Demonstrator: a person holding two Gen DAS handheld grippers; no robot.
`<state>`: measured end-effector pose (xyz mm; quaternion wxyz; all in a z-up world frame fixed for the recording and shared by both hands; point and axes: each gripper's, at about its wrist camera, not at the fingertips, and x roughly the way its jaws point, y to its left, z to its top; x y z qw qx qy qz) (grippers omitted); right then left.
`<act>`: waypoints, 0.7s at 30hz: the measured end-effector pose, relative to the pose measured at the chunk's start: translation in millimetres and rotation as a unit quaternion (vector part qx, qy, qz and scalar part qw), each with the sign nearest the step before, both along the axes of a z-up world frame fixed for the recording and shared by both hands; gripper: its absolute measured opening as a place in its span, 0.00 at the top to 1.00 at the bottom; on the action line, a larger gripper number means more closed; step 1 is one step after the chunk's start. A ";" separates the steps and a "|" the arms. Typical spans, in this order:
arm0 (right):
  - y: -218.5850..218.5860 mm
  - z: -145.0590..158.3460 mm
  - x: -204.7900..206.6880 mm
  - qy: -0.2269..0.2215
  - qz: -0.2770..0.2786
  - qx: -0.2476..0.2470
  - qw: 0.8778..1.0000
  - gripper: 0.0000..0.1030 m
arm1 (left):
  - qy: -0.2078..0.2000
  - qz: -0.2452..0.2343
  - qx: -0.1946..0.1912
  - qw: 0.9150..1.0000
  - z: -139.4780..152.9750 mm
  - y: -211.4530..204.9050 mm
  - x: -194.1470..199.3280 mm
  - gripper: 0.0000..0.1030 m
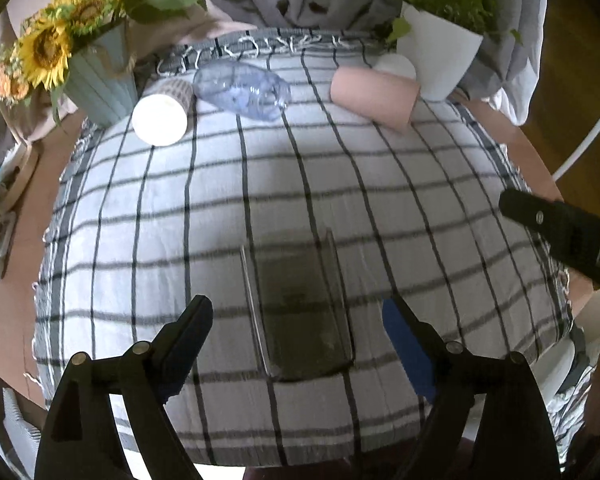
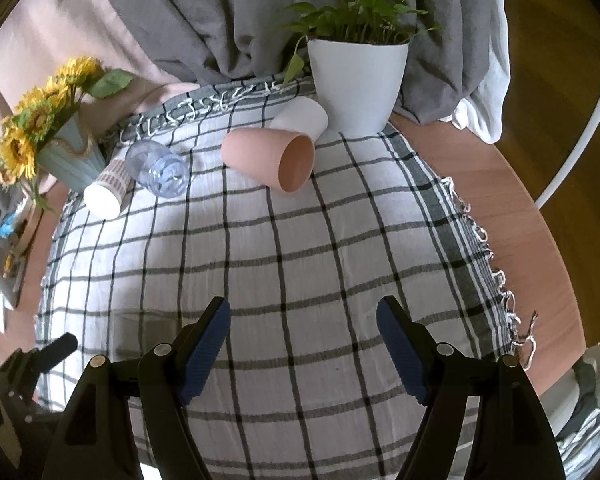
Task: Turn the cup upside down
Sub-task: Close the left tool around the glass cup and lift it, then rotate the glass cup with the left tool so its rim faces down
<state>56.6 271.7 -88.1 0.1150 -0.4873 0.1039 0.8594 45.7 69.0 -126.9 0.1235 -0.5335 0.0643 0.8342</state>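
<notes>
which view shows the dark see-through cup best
The left wrist view. The dark see-through cup sits on the checked cloth just ahead of the open left gripper, near frame centre. In the right wrist view it is only a faint shape at the far left.

Legible markings: one item only. Black plastic body of the right gripper (image 1: 572,240), seen at the right edge of the left wrist view, carries pale raised letters reading "DA", cut off by the frame edge; the rest of the word is out of view. White paper cup with a brown patterned band (image 1: 162,114), lying on its side: pattern too small to read as text.
</notes>
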 end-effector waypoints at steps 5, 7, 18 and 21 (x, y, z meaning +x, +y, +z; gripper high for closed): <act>0.3 -8.1 2.7 -0.014 0.008 0.011 1.000 0.27 | -0.013 0.003 -0.008 1.000 -20.5 1.9 9.3 0.19; 0.0 -11.8 3.5 -0.021 0.011 0.016 1.000 0.27 | -0.021 0.002 -0.011 1.000 -29.0 3.0 9.4 0.23; -1.8 -17.0 5.5 -0.035 0.022 0.025 0.999 0.27 | -0.040 0.017 -0.001 0.999 -39.3 1.4 8.6 0.34; -1.3 -16.7 6.0 -0.031 0.019 0.022 0.999 0.27 | -0.023 0.017 0.002 1.000 -24.3 0.2 10.2 0.34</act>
